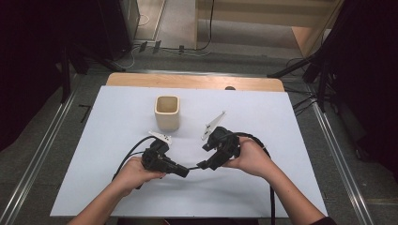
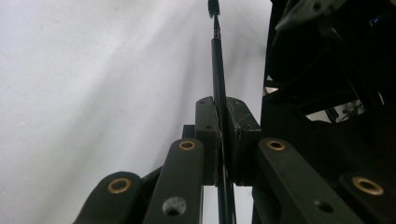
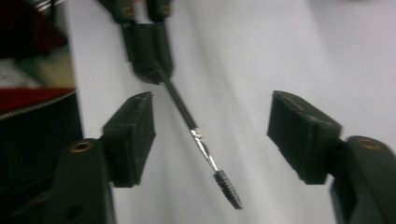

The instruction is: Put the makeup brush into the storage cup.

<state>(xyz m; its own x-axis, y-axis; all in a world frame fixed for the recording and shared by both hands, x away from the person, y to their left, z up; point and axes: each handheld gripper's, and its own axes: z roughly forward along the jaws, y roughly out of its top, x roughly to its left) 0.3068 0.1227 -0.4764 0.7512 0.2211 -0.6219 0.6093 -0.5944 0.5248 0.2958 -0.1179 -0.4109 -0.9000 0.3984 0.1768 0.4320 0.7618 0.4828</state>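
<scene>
A thin black wand (image 3: pixel 183 110) with a silver collar ends in a small dark bristle brush (image 3: pixel 229 189). My left gripper (image 2: pixel 222 112) is shut on the wand's shaft, and the brush end sticks out past its jaws (image 2: pixel 217 60). In the high view the left gripper (image 1: pixel 186 171) points right, low over the white table. The right gripper (image 1: pixel 203 165) faces it, almost tip to tip. My right gripper (image 3: pixel 212 128) stands open with its pads on either side of the wand's brush end, touching neither side of it. The left gripper's (image 3: pixel 149 70) shut jaws show beyond it.
A square beige cup (image 1: pixel 167 112) stands upright behind the grippers, left of centre. The white table sheet (image 1: pixel 117 187) lies on a wooden top (image 1: pixel 187 80). Black cables (image 1: pixel 271 197) trail from both grippers toward the near edge. Dark stands and floor rails flank the table.
</scene>
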